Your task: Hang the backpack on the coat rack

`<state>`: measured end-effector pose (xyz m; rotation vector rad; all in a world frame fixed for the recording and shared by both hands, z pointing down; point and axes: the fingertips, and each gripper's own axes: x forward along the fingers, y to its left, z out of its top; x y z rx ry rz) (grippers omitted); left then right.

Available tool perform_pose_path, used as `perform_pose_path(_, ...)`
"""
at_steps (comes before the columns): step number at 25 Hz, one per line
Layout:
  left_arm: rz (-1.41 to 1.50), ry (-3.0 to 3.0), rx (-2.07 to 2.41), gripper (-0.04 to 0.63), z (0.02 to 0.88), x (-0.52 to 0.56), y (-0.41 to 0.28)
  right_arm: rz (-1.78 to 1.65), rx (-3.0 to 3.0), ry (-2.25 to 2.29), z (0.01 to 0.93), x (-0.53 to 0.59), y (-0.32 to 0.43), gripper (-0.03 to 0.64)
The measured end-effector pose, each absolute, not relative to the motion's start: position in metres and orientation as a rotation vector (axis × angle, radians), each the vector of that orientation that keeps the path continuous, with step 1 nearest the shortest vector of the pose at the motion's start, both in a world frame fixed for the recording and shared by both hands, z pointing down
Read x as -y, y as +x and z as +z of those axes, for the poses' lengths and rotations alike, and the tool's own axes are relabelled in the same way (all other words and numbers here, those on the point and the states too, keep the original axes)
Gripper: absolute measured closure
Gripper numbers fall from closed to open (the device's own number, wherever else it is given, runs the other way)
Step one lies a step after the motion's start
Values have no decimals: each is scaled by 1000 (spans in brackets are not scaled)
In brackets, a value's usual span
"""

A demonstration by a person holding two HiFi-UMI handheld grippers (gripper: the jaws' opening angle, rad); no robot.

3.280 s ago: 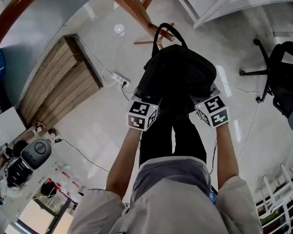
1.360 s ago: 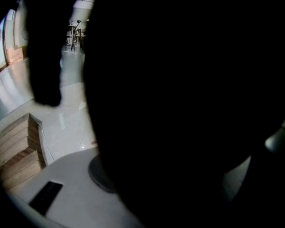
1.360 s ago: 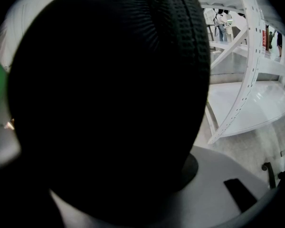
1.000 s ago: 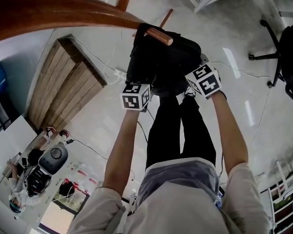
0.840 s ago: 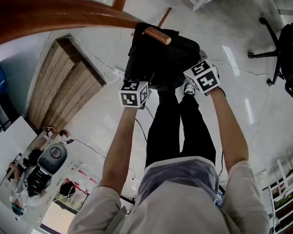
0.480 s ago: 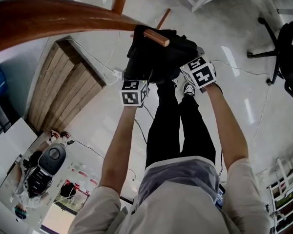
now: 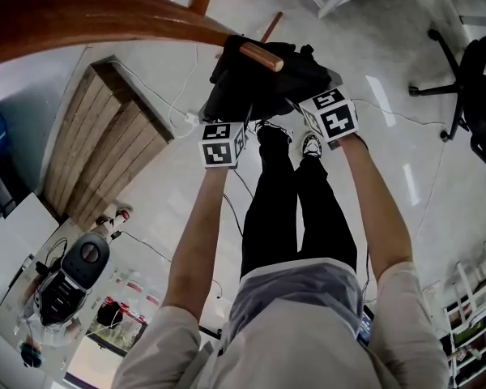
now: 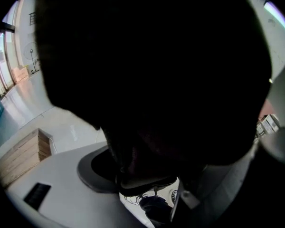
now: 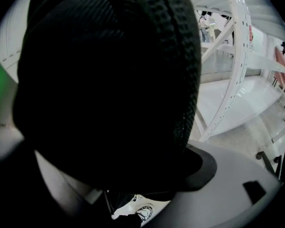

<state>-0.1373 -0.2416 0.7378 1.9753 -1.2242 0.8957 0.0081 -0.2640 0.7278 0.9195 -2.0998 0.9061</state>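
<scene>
Head view steeply down, both gripper views pressed against the backpack (image 7: 251,91) — seen in all three.

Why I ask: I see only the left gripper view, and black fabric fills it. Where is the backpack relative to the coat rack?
Observer: In the head view the backpack is held up against the coat rack, with one wooden peg lying across its top.
Operator: Is the right gripper on it too?
Observer: Yes. The right gripper view shows the right gripper shut on the backpack's black mesh, and the left gripper is shut on it as well.
Operator: Is it hooked on yet?
Observer: I cannot tell. In the head view the peg's tip juts out just above the backpack's top, and what is under the peg is all black.
</scene>
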Motion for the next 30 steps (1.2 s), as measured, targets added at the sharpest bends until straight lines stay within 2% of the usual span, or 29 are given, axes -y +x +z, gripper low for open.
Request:
perform_pose_path(6, 872, 1960, 1264, 284, 735, 251, -139, 912, 2095, 973, 722, 274, 16, 204)
perform_pose_path(24, 847, 1921, 1311, 285, 705, 225, -136, 906, 2090, 1040, 686, 260, 43, 204)
perform_pose_path(30, 846, 1917, 1310, 316, 697, 215, -132, 943, 2094, 1017, 676, 244, 43, 206)
